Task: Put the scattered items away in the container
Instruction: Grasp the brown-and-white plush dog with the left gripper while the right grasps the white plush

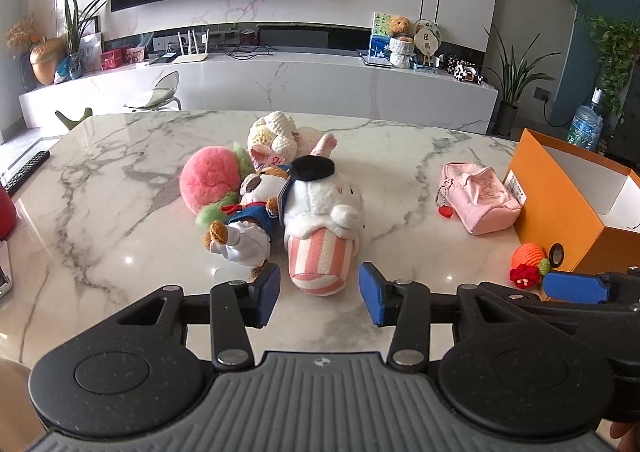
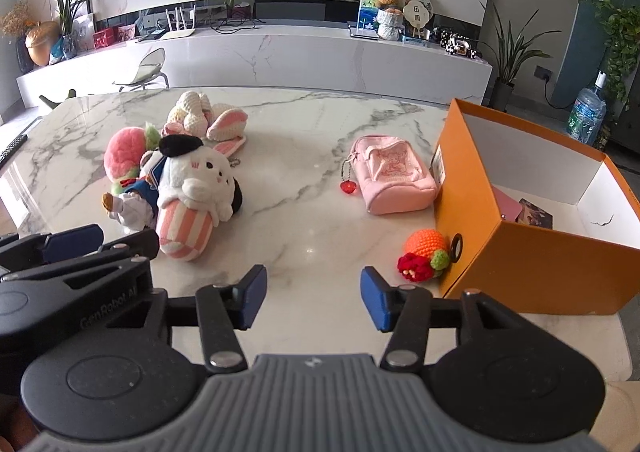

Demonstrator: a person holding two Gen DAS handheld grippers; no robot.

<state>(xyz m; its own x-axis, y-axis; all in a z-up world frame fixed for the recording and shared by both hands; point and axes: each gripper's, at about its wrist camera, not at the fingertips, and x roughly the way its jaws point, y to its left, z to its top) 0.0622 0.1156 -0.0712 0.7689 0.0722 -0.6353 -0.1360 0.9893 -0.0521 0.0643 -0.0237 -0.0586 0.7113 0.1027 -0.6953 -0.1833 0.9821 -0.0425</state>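
A pile of plush toys lies mid-table: a white bunny in a pink striped cup (image 1: 320,219) (image 2: 192,191), a sailor bear (image 1: 248,215), a pink peach plush (image 1: 208,179) and a cream crochet bunny (image 1: 276,135) (image 2: 200,115). A pink pouch (image 1: 480,195) (image 2: 396,175) and an orange crochet fruit (image 1: 530,258) (image 2: 424,252) lie beside the open orange box (image 1: 560,203) (image 2: 520,244). My left gripper (image 1: 319,294) is open and empty just before the striped cup. My right gripper (image 2: 314,298) is open and empty left of the crochet fruit.
The marble table (image 1: 120,179) ends near the TV console. A remote (image 1: 24,171) lies at the left edge beside a red object (image 1: 6,211). The box holds a pink card and a dark card (image 2: 532,211). The left gripper shows at the right wrist view's left (image 2: 72,248).
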